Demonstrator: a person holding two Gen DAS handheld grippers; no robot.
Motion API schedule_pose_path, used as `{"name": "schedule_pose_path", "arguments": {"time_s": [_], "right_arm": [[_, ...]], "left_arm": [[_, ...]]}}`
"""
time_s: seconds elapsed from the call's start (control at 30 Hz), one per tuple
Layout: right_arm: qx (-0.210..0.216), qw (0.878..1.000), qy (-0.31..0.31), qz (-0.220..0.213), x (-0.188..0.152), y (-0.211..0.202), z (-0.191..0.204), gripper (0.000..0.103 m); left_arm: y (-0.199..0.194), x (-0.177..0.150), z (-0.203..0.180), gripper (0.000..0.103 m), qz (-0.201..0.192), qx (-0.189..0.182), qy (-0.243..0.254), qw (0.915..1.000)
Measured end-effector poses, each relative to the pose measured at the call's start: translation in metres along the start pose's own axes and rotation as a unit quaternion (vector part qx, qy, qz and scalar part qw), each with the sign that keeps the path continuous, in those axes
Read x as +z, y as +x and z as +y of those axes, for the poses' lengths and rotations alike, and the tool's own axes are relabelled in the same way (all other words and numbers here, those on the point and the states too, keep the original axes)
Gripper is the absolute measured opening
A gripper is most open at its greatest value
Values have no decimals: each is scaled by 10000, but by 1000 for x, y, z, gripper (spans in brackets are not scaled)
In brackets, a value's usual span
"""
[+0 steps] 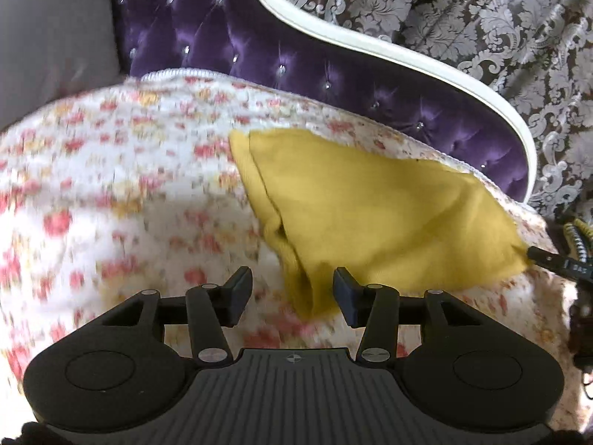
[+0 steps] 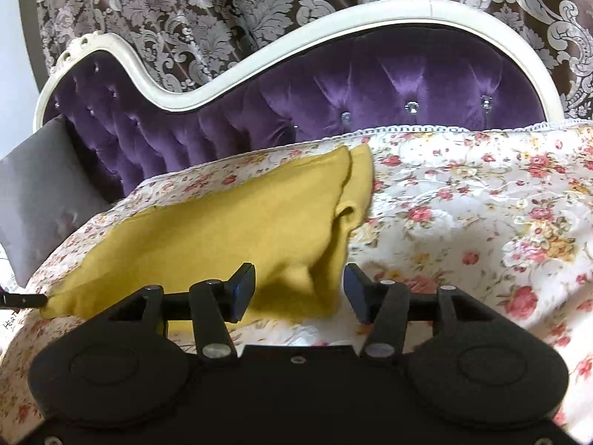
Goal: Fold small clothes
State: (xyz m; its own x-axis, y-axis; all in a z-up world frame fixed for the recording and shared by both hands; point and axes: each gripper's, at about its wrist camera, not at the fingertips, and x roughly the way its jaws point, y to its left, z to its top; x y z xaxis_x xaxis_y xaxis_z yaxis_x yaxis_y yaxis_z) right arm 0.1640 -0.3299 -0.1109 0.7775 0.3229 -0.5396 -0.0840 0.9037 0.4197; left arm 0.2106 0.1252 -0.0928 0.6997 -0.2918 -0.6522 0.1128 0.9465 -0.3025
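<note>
A small mustard-yellow garment lies partly folded on the floral cover. My left gripper is open, its jaws standing either side of the garment's near left corner without closing on it. In the right wrist view the same garment lies ahead and to the left. My right gripper is open, its jaws either side of the garment's near right corner. A dark gripper tip touches the garment's right corner in the left wrist view, and another touches its left corner in the right wrist view.
The floral cover lies over a sofa with a tufted purple velvet back and a white curved frame. A grey cushion leans at the sofa's left end. A damask curtain hangs behind.
</note>
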Motion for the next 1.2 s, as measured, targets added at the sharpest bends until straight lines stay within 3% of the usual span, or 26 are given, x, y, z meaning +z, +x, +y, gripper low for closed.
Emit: {"name": "schedule_pose_path", "arguments": {"time_s": [0.1, 0.13, 0.2, 0.3, 0.4, 0.6, 0.63, 0.73, 1.0, 1.13, 1.2], "right_arm": [[70, 9999, -51, 60, 0, 3, 4, 59], [48, 9999, -99, 69, 0, 4, 5, 55], [48, 9997, -169, 147, 2, 8, 8, 12], [87, 9971, -647, 403, 7, 8, 24, 11], [-444, 9891, -1223, 693, 8, 6, 26, 11], [-417, 9914, -1047, 669, 5, 6, 20, 11], [-392, 9916, -1037, 669, 5, 7, 21, 11], [-400, 9911, -1065, 688, 5, 10, 22, 11], [-404, 9908, -1103, 676, 15, -4, 19, 11], [-457, 9880, -1104, 976, 2, 10, 14, 11], [-451, 9890, -1017, 972, 0, 11, 13, 11]], "left_arm": [[-1, -3, -3, 47, -47, -106, 57, 9999], [-1, -3, -6, 47, -92, -162, 121, 9998], [-1, -1, -12, 47, -153, -219, 224, 9994], [-1, 2, -21, 47, -266, -279, 434, 9983], [6, 2, -25, 51, -148, -240, 506, 9983], [18, -2, -27, 50, 1, -471, 352, 9983], [18, -2, -28, 48, -41, -506, 339, 9981], [16, 0, -28, 7, -139, -566, 367, 9976], [-7, 17, -14, 4, -95, -799, 258, 9964], [11, 1, -4, 4, 573, -437, 459, 9963], [13, -3, -2, 4, 622, -451, 460, 9960]]}}
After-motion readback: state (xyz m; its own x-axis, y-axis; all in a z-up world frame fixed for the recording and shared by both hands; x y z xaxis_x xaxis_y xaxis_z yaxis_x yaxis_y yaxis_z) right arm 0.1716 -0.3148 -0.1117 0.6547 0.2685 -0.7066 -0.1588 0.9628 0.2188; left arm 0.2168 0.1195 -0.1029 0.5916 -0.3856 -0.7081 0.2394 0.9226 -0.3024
